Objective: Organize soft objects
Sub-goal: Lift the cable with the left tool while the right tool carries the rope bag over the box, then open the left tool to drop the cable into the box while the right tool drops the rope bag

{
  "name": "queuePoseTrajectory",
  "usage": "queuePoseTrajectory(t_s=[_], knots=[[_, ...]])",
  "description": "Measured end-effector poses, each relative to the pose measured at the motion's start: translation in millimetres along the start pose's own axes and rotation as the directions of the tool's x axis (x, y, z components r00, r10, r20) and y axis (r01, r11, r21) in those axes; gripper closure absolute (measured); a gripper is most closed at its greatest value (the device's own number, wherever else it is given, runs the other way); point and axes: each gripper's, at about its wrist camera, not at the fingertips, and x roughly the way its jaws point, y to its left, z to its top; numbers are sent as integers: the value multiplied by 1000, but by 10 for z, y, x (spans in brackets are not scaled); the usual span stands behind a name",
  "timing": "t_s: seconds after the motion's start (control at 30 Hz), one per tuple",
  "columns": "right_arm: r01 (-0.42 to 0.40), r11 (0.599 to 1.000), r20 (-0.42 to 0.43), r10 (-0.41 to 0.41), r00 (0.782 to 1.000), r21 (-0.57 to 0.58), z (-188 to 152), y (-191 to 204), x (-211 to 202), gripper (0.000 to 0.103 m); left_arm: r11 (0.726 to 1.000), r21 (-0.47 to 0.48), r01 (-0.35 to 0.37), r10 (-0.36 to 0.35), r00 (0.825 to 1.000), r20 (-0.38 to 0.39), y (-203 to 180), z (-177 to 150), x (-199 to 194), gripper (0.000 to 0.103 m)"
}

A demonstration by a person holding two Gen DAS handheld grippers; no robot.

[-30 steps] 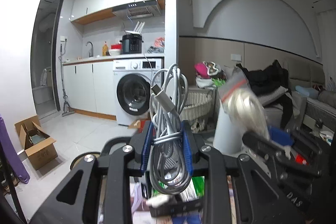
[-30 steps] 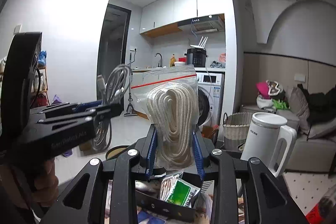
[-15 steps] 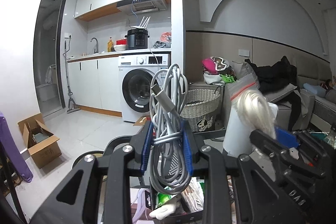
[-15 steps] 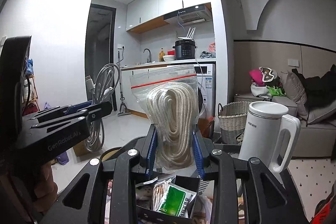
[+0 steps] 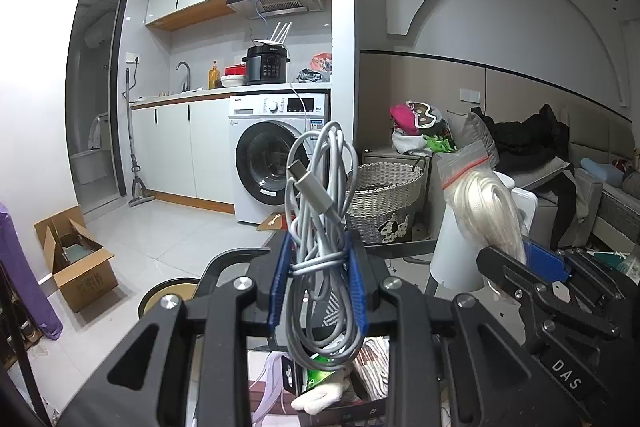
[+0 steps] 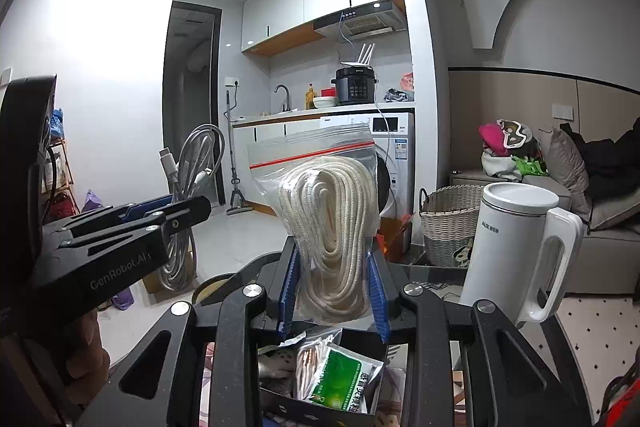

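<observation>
Floor [image 5: 168, 243]: pale glossy tiles. On it: an open cardboard box [image 5: 76, 259] at left; a woven basket [image 5: 382, 203] with a dog motif beside the washing machine [image 5: 276, 163]; a mop [image 5: 134, 155] leaning upright against the cabinets.

Counter [image 6: 436, 275]: dark surface, largely hidden. On it: a white electric kettle [image 6: 516, 247] with lid and handle, standing upright; a black open-topped box [image 6: 320, 399], holding a green sachet [image 6: 344, 375] and other packets.

Kitchen counter [image 5: 224, 93]: white top. On it: a black pressure cooker [image 5: 267, 65], a white bowl [image 5: 233, 81], a yellow bottle [image 5: 214, 75].
</observation>
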Motion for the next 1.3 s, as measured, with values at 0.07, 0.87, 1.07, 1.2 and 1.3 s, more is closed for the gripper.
queuePoseTrajectory(t_s=[0.07, 0.87, 1.07, 1.2, 1.3], knots=[[-1, 1000, -3, 1, 1000, 4, -6, -16, 4, 72, 1000, 4, 0, 0, 1000, -2, -12, -11, 7, 78], [-22, 990, -398, 75, 914, 136, -409, -316, 722, 72, 1000, -20, 2, -9, 926, -376, -153, -459, 847, 78], [-28, 990, -473, 91, 876, 138, -578, -317, 872, 72, 1000, -15, 4, -11, 884, -467, -249, -676, 1075, 78], [-25, 985, -538, 114, 835, 170, -732, -345, 996, 72, 1000, -10, 15, -18, 850, -527, -310, -839, 1230, 78], [-23, 984, -571, 121, 812, 176, -818, -358, 1061, 72, 999, -28, 19, -32, 825, -565, -320, -923, 1310, 78]])
